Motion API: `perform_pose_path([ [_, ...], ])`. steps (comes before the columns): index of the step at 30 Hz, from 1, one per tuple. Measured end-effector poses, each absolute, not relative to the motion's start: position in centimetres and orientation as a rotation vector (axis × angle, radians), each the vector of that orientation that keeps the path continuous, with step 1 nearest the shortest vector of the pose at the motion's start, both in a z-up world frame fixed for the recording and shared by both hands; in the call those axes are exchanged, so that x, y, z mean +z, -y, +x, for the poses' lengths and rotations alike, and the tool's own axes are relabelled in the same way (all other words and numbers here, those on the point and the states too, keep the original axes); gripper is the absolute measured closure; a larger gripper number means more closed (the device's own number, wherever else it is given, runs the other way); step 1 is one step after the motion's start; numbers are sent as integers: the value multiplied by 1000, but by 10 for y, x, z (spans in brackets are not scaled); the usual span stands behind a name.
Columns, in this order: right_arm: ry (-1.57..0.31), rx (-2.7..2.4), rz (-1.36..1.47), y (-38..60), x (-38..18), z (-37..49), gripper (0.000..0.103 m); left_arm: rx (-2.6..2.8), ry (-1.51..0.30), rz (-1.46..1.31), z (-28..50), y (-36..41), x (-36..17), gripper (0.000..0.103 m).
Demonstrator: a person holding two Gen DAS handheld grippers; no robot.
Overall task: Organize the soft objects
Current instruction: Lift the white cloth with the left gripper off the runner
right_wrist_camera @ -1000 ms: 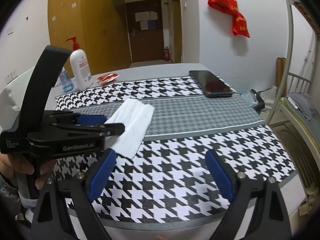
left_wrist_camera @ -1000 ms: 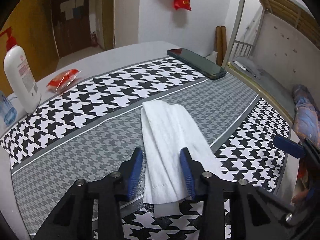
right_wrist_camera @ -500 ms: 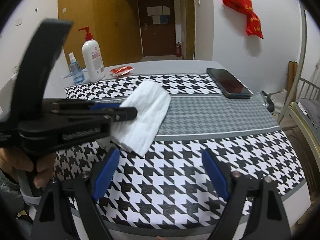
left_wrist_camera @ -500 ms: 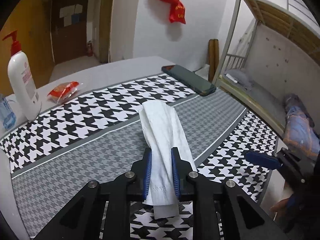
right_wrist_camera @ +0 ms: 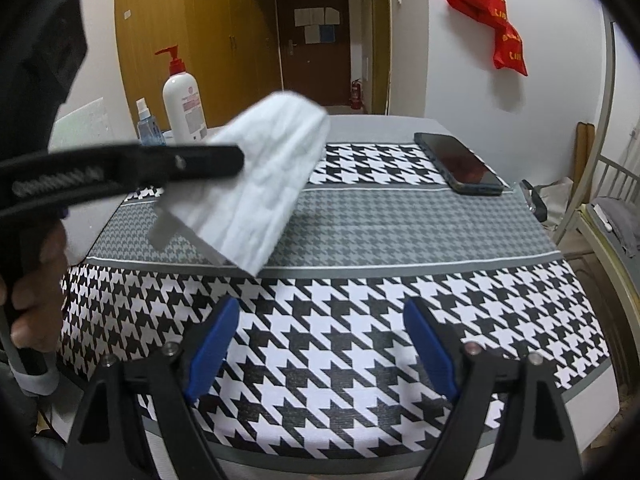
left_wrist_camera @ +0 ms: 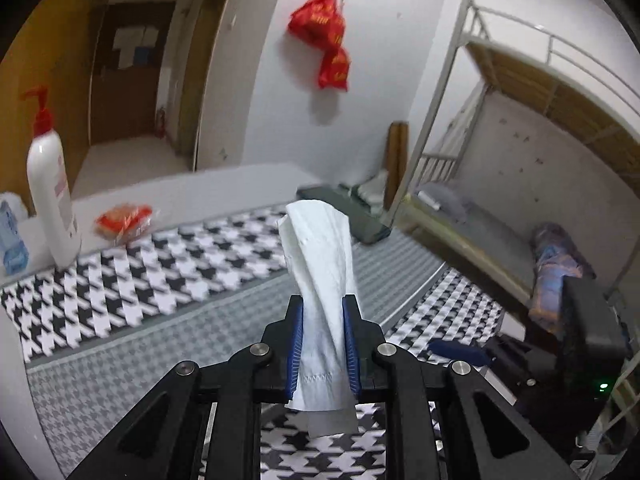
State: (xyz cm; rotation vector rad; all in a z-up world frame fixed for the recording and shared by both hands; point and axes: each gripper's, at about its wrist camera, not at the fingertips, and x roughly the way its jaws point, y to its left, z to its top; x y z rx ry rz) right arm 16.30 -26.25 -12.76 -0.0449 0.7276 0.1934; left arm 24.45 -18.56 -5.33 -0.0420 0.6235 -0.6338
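Note:
A folded white cloth [left_wrist_camera: 320, 264] is pinched near its lower end by my left gripper [left_wrist_camera: 322, 340], whose blue pads press both its sides. The cloth hangs in the air, clear of the houndstooth tablecloth [left_wrist_camera: 132, 276]. From the right wrist view the same cloth [right_wrist_camera: 264, 184] juts out past the left gripper's black finger [right_wrist_camera: 160, 162], which a hand [right_wrist_camera: 36, 292] holds at the left. My right gripper [right_wrist_camera: 322, 348] stands open low over the near black-and-white band of the tablecloth [right_wrist_camera: 400, 280], nothing between its blue pads.
A white pump bottle [right_wrist_camera: 184, 96] and a small blue spray bottle [right_wrist_camera: 148, 124] stand at the far left corner. A red packet [left_wrist_camera: 124, 218] lies near them. A dark phone [right_wrist_camera: 458, 162] rests at the far right. A metal bunk bed [left_wrist_camera: 520, 160] stands beyond the table's right edge.
The left gripper closed on the white cloth, then lifted it off the tablecloth and tilted up. The right gripper stayed about where it was, still open.

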Motion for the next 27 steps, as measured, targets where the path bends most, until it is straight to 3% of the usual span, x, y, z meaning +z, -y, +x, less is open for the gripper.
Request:
perform_pose_path([
  [8, -733, 230, -46, 253, -128, 161, 18, -616, -674, -50, 250, 189, -59, 82],
  [14, -748, 225, -42, 252, -130, 164, 20, -592, -681, -25, 250, 183, -63, 74],
  [16, -752, 222, -41, 251, -130, 165, 20, -591, -699, -25, 252, 180, -65, 49],
  [17, -752, 221, -43, 251, -130, 166, 20, -585, -697, -33, 252, 178, -66, 45],
  [24, -761, 224, -55, 246, -132, 168, 20, -525, -741, 0, 257, 169, -75, 45],
  [27, -772, 226, -52, 245, -134, 172, 30, -518, -784, 32, 260, 170, -85, 45],
])
